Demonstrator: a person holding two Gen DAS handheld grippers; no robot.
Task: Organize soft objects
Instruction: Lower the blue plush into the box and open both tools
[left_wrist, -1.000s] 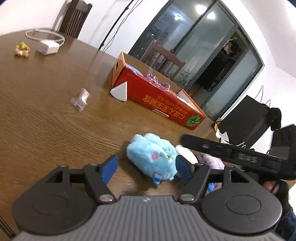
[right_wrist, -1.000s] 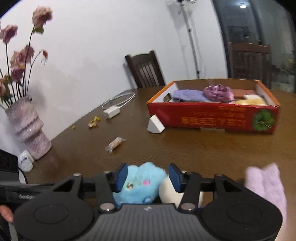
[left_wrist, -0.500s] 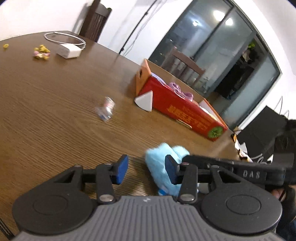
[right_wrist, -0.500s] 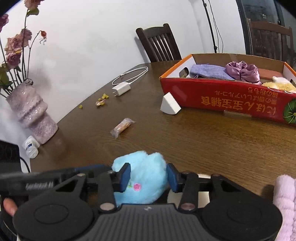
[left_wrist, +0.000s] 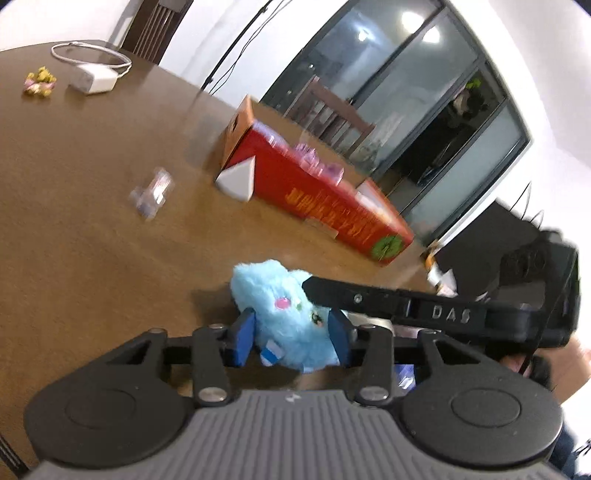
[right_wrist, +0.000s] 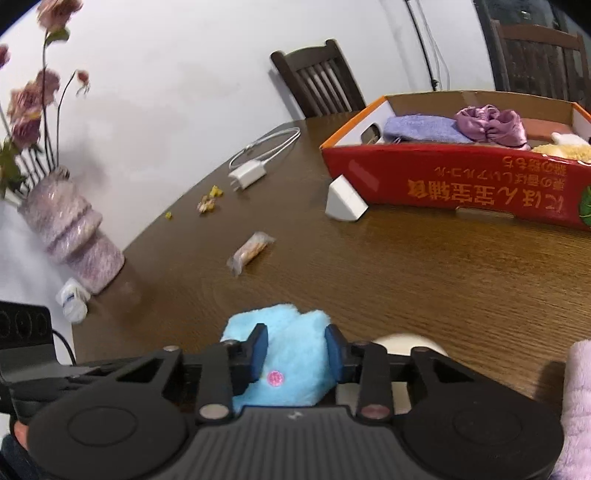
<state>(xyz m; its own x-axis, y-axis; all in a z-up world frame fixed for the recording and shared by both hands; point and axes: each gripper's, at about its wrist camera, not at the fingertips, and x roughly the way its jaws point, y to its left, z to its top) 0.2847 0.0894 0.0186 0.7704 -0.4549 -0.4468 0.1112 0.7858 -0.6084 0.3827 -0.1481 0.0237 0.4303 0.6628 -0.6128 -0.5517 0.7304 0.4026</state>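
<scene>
A fluffy light-blue plush toy (left_wrist: 273, 291) lies on the brown table near its front edge. My left gripper (left_wrist: 291, 339) has both blue pads pressed into the toy's sides. From the other side, my right gripper (right_wrist: 295, 349) holds the same blue plush toy (right_wrist: 291, 325) between its pads, which dent the fur as the jaws are closing. One finger of the right gripper (left_wrist: 369, 297) crosses the left wrist view over the toy. The red cardboard box (right_wrist: 461, 184) further back holds a purple cloth (right_wrist: 421, 127), a purple scrunchie (right_wrist: 487, 122) and a yellow plush (right_wrist: 561, 151).
A white round object (right_wrist: 406, 339) and a pale pink fluffy item (right_wrist: 576, 406) lie right of the toy. On the table are a white wedge block (right_wrist: 343, 203), a snack wrapper (right_wrist: 251, 251), a charger with cable (right_wrist: 247, 173) and a flower vase (right_wrist: 70, 236).
The left gripper narrowed its jaws, swung aside, then came back with both pads on the blue toy. The right gripper moved lower and closed in on the toy.
</scene>
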